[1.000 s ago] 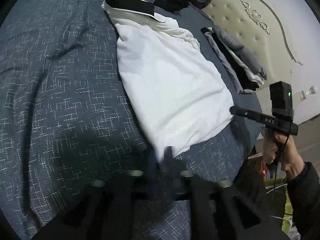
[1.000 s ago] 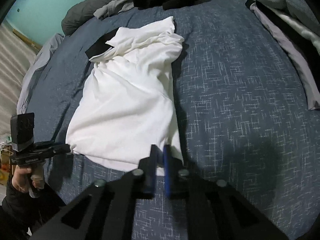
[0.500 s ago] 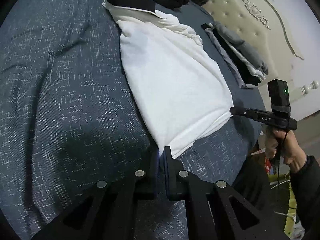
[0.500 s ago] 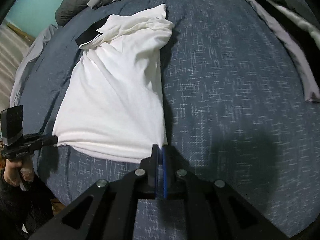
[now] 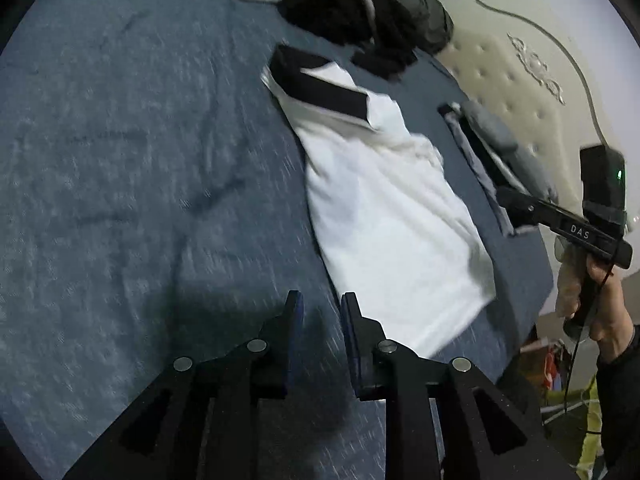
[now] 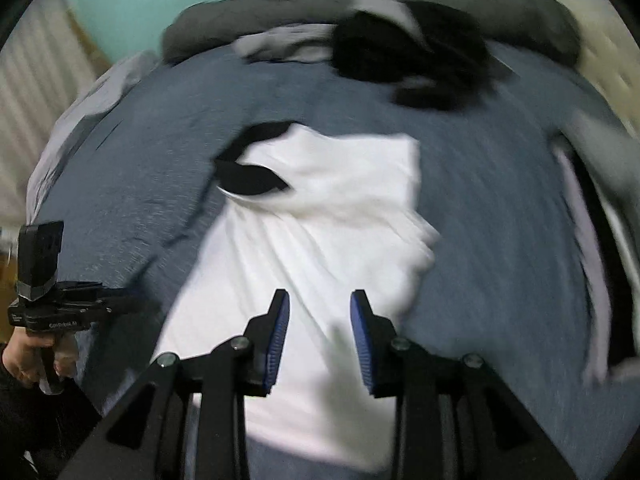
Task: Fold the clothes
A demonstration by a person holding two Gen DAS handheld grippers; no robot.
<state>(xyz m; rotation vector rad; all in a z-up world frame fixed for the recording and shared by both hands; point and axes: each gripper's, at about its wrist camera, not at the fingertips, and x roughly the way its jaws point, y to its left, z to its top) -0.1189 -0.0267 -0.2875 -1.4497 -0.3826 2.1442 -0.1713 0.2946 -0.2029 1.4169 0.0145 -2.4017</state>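
Both tongs, L [image 5: 320, 300] & R [image 6: 320, 300], just opened partway, hem released, nothing held. White shirt [image 5: 384, 208] lies flat on bed [image 5: 120, 160]; next fold pending.

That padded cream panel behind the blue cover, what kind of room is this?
Most likely a bedroom. The panel is a tufted headboard, the blue cover spreads over a bed, and a white shirt lies on it, with more clothes heaped at the far end.
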